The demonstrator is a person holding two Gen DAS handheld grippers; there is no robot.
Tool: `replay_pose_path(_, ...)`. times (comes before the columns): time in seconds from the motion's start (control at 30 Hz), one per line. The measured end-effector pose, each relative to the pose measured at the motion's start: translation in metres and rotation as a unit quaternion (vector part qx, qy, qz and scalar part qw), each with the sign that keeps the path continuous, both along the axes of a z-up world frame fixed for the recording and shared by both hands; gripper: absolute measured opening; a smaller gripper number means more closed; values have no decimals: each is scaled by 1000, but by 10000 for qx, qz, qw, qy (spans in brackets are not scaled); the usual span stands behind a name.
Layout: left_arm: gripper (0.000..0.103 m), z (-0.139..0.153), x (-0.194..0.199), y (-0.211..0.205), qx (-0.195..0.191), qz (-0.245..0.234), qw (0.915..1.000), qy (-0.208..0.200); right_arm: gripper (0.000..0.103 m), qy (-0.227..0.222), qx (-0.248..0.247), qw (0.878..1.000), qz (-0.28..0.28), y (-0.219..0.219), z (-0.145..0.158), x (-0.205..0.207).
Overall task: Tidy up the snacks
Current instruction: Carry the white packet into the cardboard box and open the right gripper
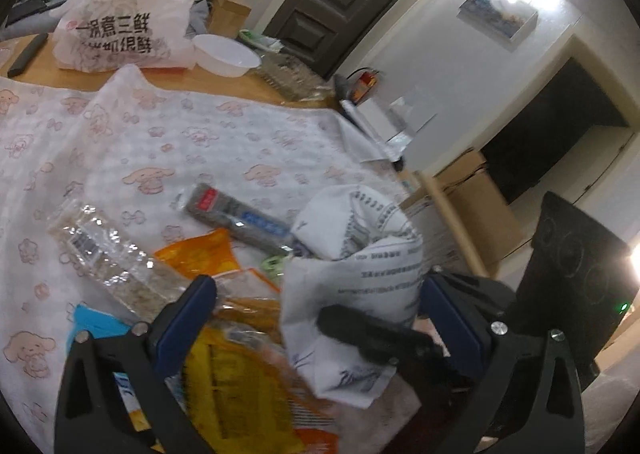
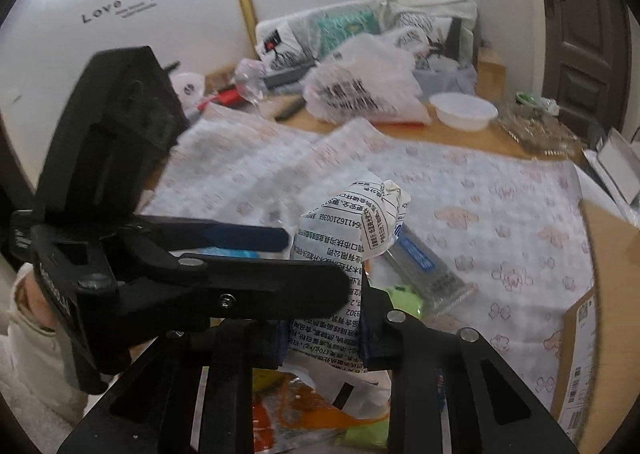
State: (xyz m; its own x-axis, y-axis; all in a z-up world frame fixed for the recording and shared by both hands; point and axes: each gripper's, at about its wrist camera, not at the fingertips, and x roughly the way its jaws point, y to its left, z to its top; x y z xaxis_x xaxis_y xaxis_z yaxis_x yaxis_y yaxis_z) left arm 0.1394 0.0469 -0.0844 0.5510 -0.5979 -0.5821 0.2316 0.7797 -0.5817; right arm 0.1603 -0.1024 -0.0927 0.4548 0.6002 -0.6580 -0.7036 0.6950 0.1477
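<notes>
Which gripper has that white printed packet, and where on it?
The right gripper is shut on the white printed packet at its lower middle; the left gripper is open around it.

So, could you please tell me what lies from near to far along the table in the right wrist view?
White printed packet in the right claw → grey-and-blue snack bar → patterned cloth → white bowl → white plastic bag.

A: What are the grippers made of?
B: The left gripper (image 1: 316,294) is black plastic, with blue pads on its fingers (image 1: 188,318) and silver screws.
A: The right gripper (image 2: 320,334)?
B: Same build (cream sleeve (image 2: 28,338) behind).
</notes>
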Motion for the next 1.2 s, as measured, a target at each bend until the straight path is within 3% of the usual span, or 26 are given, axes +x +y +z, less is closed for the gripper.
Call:
replay_pose_path(0.07,93,10,-6,-4,-1,-24,9999,-105,21,-49,112,9999,84,-1,7,-6)
replay_pose_path(0.2,71,33,-18,-17,71,-113,9994,-307,20,-156,340,9990,247,-5,21,-20)
replay_pose_path(0.3,65,55,-30,-34,302,-43,9982,-513,20,-326,482,9980,232,-16,36,-32)
replay_pose_path(0.5,60,98,-49,-82,693,-108,9939,-853,21,-541,866,9947,132,-59,67,-51)
replay_pose_path(0.73,59,139,-45,-172,1145,-409,9860,-1140,21,-754,1249,9889,-266,-135,96,-59)
replay_pose_path(0.93,57,142,-12,-252,1479,-845,9792,-1099,22,-736,1345,9844,-860,-202,97,-43)
replay_pose_path(1.2,57,111,43,-321,1866,-1246,9728,-579,22,-212,1138,9824,-1469,-254,68,4)
